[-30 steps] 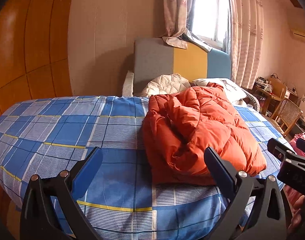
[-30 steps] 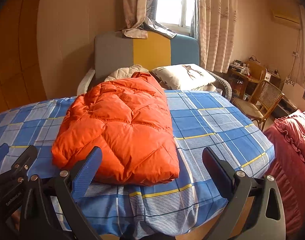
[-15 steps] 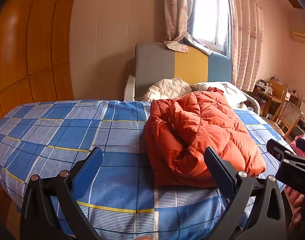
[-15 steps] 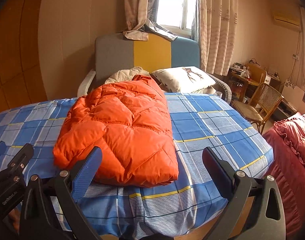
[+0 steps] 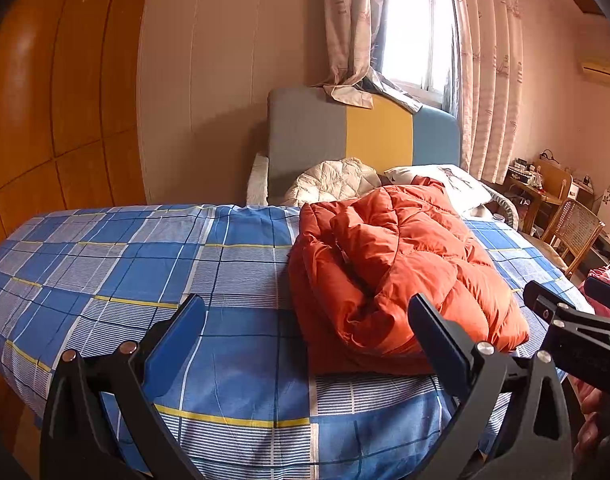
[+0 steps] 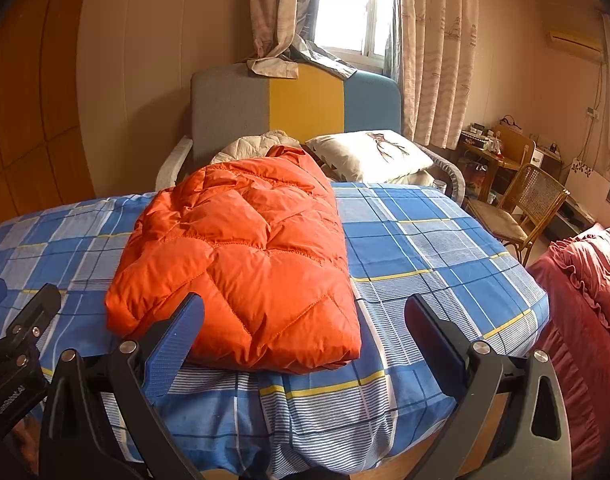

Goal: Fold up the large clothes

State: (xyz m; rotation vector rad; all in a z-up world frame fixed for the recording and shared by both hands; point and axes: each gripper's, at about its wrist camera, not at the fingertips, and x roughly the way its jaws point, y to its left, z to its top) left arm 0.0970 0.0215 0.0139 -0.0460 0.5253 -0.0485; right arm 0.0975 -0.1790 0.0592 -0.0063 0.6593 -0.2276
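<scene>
**Folded orange jacket lying on the bed, both grippers standing off empty**

Starting at the left: hovering over the near edge of the bed [image 5: 105,264], left gripper [image 5: 305,332] spread wide and holding nothing, blue pads well apart. Just right of it, lying on the checked blue sheet, the orange down jacket [image 5: 401,264], already doubled into a plump bundle with a loose, rumpled fold open on its left side. Further right, in the right wrist view, showing the same jacket [image 6: 241,256] with a smooth quilted top and a tidy near hem, sitting left of centre on the bed and short of the pillow [image 6: 369,152]. Right gripper [image 6: 305,332] likewise gaping wide, empty, poised above the bed's near edge.

Judging the jacket to be light, puffy and springy, with a slick shell: likely sliding out of a shallow pinch and puffing back open after pressing. Best taking hold deep at the stitched hem or a seam on a corner, pinching through all layers, rather than nipping a single bulging panel.
</scene>
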